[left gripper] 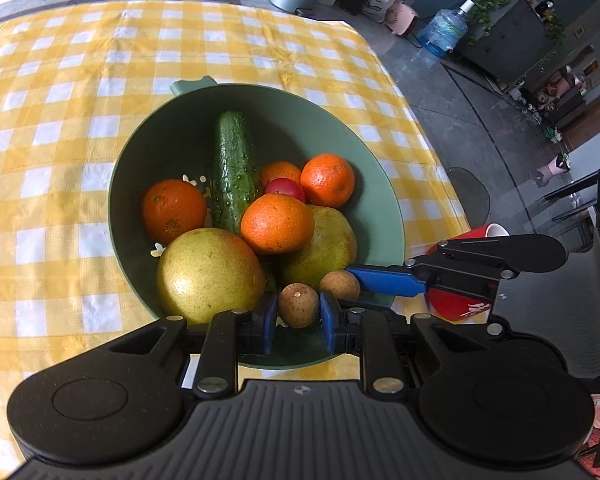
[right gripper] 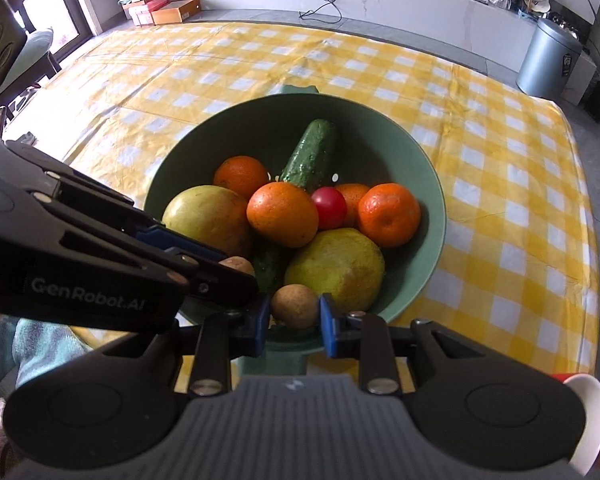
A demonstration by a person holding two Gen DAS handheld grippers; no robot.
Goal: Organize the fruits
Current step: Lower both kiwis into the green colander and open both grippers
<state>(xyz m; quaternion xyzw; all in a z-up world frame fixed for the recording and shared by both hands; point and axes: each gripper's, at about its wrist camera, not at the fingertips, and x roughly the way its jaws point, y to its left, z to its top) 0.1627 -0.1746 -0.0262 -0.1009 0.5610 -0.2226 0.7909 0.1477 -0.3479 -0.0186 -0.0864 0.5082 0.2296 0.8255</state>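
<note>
A green colander bowl (left gripper: 300, 128) (right gripper: 240, 132) stands on the yellow checked cloth. It holds several oranges (left gripper: 277, 223) (right gripper: 282, 214), a cucumber (left gripper: 233, 168) (right gripper: 310, 156), a red tomato (left gripper: 285, 190) (right gripper: 329, 208) and two yellow-green pears (left gripper: 210, 274) (right gripper: 336, 268). My left gripper (left gripper: 298, 314) is shut on a small brown longan (left gripper: 298, 305) just over the bowl's near rim. My right gripper (right gripper: 294, 314) is shut on a second longan (right gripper: 294, 306) (left gripper: 340, 285) beside it. In the right wrist view, the left gripper's blue finger (right gripper: 172, 240) and its longan (right gripper: 238, 266) come in from the left.
A red cup (left gripper: 460, 306) (right gripper: 588, 420) sits by the table's near right corner, under the right gripper's blue finger (left gripper: 392, 280). Checked cloth (left gripper: 60, 120) (right gripper: 500, 160) spreads behind and beside the bowl. Beyond the table's far edge are a metal bin (right gripper: 548, 60) and a water jug (left gripper: 444, 30).
</note>
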